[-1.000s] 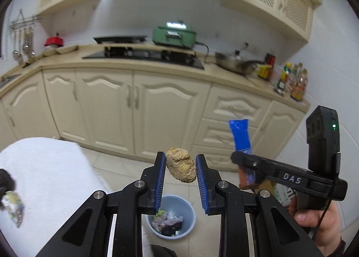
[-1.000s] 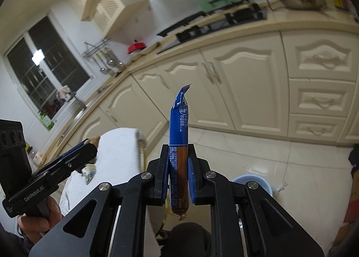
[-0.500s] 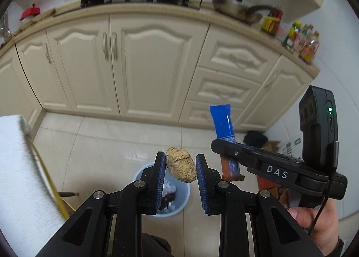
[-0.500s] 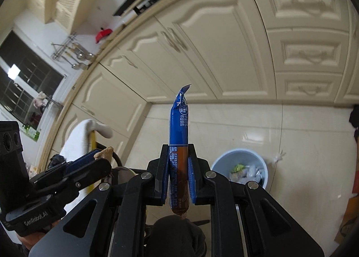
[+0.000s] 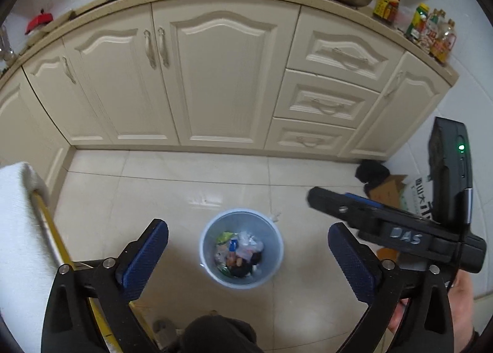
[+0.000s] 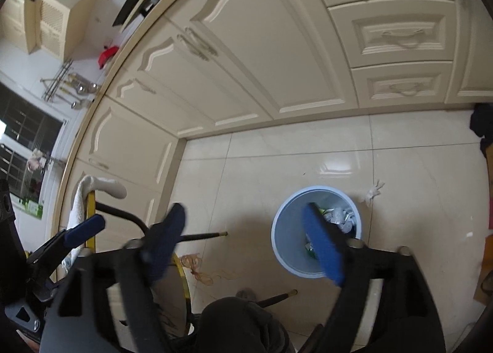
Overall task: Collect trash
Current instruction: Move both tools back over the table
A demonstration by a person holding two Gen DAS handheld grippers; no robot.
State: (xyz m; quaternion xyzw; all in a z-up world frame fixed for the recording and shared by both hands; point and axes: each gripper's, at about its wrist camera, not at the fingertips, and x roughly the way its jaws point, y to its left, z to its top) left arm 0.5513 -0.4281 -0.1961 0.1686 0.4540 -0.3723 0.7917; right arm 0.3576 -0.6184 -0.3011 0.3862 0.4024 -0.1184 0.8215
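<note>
Both pairs of blue-padded fingers stand spread wide with nothing between them. Over on the left gripper (image 5: 248, 256), the two pads (image 5: 144, 256) splay far apart, and the pale blue bin (image 5: 241, 248) sits on the floor squarely in the gap between them, somewhat nearer the left pad than the right one. Trash (image 5: 238, 252) fills its bottom: crumpled white wrappers, a scrap of green, something dark toward the near wall. The right gripper (image 5: 332, 202) reaches in from the right of that view, its black body lying just above the left gripper's right finger, off to the right of the bin. From the right gripper (image 6: 243, 239) itself, the fingers (image 6: 322, 245) are equally parted and a little blurred; the bin (image 6: 286, 229) lies under the right-hand finger, whose pad crosses in front of its mouth, while the left-hand finger hangs over bare tile well to the bin's left. A white scrap (image 6: 373, 192) lies on the floor tiles (image 6: 277, 162) just beyond the bin's far right rim, touching nothing. Past the fingertips in both views run cream cabinet doors (image 5: 222, 75) and drawers. A white cloth (image 5: 18, 229) drapes a table to the left of the left gripper.
</note>
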